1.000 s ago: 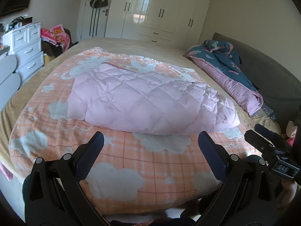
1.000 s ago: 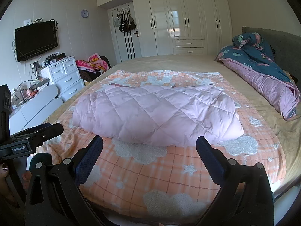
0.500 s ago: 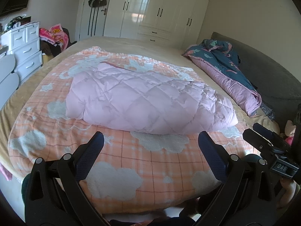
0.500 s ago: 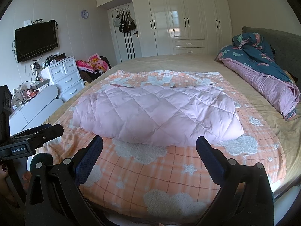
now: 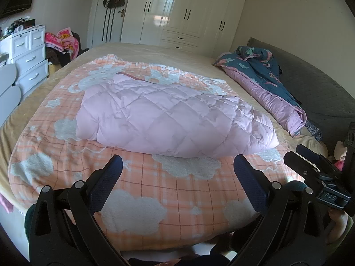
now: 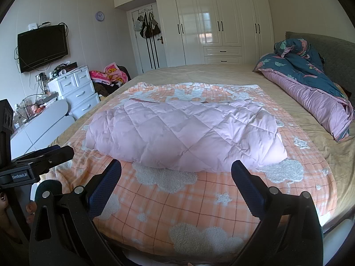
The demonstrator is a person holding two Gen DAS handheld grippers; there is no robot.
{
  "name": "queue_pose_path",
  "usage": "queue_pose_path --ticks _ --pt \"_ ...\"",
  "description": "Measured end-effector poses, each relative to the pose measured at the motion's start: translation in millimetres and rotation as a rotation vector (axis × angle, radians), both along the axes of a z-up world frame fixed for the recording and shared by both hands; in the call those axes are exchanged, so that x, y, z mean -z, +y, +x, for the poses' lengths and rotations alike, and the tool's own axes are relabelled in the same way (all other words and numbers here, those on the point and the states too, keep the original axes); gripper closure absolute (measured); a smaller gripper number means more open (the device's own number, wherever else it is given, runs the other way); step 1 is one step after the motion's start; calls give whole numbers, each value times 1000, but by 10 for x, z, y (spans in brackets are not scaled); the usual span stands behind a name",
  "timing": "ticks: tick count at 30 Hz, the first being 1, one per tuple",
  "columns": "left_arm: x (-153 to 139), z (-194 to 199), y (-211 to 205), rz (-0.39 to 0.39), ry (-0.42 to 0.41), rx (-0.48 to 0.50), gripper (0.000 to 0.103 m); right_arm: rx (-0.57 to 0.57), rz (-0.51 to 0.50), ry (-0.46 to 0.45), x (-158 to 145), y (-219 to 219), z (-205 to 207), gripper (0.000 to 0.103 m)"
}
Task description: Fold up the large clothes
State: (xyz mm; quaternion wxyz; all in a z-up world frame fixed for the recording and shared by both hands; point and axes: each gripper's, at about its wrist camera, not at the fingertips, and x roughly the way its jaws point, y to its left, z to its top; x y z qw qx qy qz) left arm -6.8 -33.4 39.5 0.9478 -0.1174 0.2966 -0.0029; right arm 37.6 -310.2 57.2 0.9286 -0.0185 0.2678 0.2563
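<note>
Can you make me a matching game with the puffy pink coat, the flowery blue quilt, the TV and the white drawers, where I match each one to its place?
Things:
1. puffy pink coat
2. flowery blue quilt
3. TV
4. white drawers

Places:
A. mounted on the wall
B. bunched up by the grey headboard
C. on the floor beside the bed, below the TV
D. lying on the orange cloud blanket in the middle of the bed

Right pairs: 1-D, 2-B, 3-A, 4-C
</note>
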Motion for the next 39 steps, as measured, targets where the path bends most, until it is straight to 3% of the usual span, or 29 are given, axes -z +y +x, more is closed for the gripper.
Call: queue_pose_path --ticks 19,29,33,37,39 --pt "7 -52 30 -7 -6 21 9 9 -10 13 36 -24 23 4" --pt "82 -81 205 -18 27 -6 9 75 1 28 27 -226 75 4" --pt "143 -8 462 -43 48 -66 9 188 37 45 48 -657 120 4" --pt "239 226 1050 -48 105 -203 9 459 48 51 174 -1574 204 4" --pt "277 372 1515 -34 124 -298 9 672 27 78 355 -2236 227 4"
